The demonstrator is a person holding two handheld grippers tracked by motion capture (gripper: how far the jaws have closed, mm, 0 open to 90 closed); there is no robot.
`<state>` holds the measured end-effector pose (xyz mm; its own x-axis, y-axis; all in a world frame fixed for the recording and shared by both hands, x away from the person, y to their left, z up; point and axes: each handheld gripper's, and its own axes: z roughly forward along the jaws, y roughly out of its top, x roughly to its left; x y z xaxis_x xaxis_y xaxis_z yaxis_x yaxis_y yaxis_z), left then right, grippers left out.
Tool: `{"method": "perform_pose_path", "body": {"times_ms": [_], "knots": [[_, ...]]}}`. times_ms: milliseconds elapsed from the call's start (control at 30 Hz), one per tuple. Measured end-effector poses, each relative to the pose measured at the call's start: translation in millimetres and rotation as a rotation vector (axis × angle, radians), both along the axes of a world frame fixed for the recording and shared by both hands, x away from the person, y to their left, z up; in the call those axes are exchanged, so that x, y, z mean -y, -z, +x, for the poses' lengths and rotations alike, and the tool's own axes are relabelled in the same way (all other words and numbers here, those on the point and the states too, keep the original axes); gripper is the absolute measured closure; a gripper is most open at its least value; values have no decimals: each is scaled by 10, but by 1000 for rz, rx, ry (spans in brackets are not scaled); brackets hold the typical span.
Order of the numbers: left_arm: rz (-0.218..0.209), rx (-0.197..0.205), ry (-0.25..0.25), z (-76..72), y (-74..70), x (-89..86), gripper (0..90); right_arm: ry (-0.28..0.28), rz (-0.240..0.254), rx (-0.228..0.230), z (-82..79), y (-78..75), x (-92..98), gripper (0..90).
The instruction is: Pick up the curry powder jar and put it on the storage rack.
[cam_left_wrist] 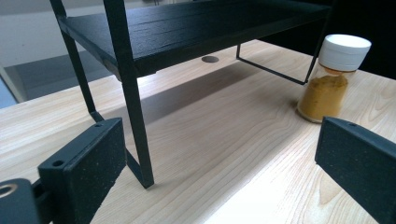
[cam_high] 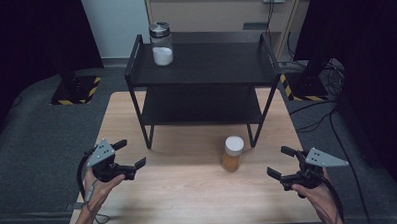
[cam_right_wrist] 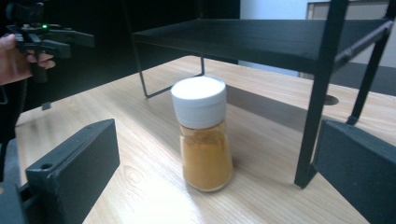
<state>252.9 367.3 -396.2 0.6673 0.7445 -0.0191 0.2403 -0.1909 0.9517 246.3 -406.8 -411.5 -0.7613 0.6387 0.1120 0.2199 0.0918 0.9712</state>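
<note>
Right gripper (cam_high: 284,163) near spice jar (cam_high: 233,154), apart.

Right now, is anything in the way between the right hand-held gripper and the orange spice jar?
Nothing visible. The right hand-held gripper is open and faces the orange spice jar across bare table; the black shelf leg stands off to one side.

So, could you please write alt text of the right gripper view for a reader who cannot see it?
A spice jar of orange powder with a white cap stands upright on a wooden table, centred between the open black jaws of the right gripper. A black shelf rack stands behind it, one leg beside the jar.
</note>
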Motion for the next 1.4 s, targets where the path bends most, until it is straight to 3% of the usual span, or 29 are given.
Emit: {"method": "perform_pose_path", "body": {"times_ms": [233,467,733,933,1167,1400], "knots": [[-11,8,9,-10,11,-39,11,-43,-19,2,33,-312,24,8],[1,7,12,-10,8,-17,12,-88,-71,9,53,-674,45,9],[-27,-2,5,-11,22,-73,14,-113,-116,-3,128,-1022,26,15],[-41,-5,-3,-7,34,-100,14,-130,-151,-9,203,-1214,-19,15],[-26,-7,-4,0,27,-92,14,-150,-204,-25,315,-1434,-79,16],[-29,-9,-3,2,29,-96,15,-163,-230,-41,458,-1551,-147,17]]}}
